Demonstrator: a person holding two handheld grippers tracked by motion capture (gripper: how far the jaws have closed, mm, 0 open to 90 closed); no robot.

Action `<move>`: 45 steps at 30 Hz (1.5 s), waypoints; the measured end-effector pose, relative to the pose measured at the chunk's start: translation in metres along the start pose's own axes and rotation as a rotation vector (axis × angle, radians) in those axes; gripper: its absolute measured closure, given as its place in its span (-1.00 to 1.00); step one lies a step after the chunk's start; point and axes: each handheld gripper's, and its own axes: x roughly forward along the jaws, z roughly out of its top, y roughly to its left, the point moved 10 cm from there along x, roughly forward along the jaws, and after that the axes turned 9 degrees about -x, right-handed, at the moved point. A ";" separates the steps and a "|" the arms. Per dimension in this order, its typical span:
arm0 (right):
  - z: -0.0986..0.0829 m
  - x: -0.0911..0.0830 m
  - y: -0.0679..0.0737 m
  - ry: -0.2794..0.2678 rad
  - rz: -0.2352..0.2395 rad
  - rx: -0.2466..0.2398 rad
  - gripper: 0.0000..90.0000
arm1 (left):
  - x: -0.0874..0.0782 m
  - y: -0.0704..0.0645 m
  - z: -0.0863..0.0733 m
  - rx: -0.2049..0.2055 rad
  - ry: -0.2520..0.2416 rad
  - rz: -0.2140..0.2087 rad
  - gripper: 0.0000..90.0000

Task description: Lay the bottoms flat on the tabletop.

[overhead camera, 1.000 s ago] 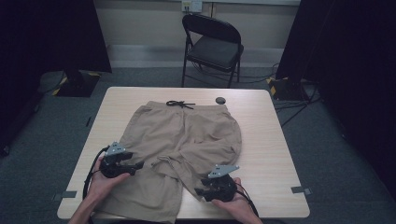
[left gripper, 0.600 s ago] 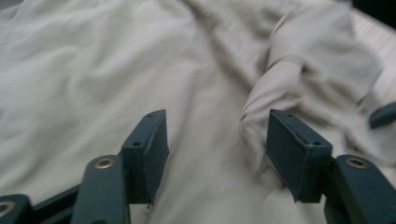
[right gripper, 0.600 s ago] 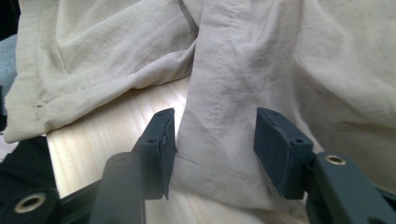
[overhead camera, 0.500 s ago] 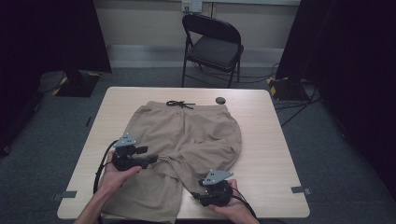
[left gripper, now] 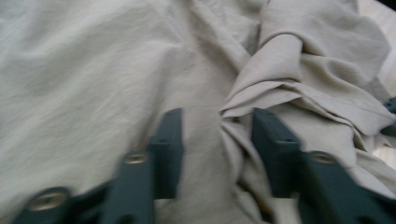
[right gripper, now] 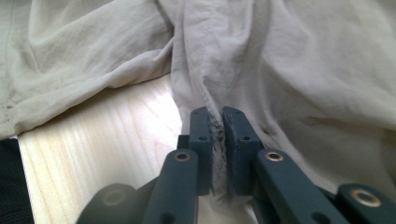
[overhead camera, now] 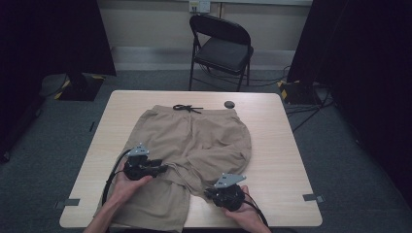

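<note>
A pair of crumpled khaki cotton shorts (overhead camera: 194, 150) lay spread on the pale wooden worktop (overhead camera: 286, 160), waistband and black drawstring (overhead camera: 186, 108) at the far side from both grippers, with a small dark round object (overhead camera: 229, 104) on the bare wood just beyond the waistband. The left gripper (overhead camera: 158, 169), held in the person's left hand (overhead camera: 127, 183), rested on the nearer leg of the shorts; in the left gripper view its jaws stood apart over the fabric (left gripper: 140, 84), with a bunched ridge of cloth (left gripper: 261, 98) running between and ahead of them, nothing clamped. The right gripper (overhead camera: 214, 193), held in the right hand (overhead camera: 245, 216), sat at the hem of the other leg; in the right gripper view (right gripper: 214, 135) its jaws were closed on a stitched fold of the shorts (right gripper: 289, 70), with bare worktop (right gripper: 107, 140) beside the left jaw. A black folding chair (overhead camera: 221, 48) stood on the grey floor beyond the worktop.
</note>
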 end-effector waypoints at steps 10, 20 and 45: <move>0.005 -0.033 -0.040 -0.090 -0.065 0.115 0.88 | -0.001 -0.020 0.001 0.016 -0.006 -0.096 0.84; 0.017 -0.084 -0.080 -0.215 -0.161 0.206 0.88 | 0.003 -0.062 0.008 0.028 -0.008 -0.226 0.90; 0.023 -0.202 -0.123 -0.365 -0.366 0.218 0.89 | 0.008 -0.183 0.044 0.176 -0.050 -0.435 0.98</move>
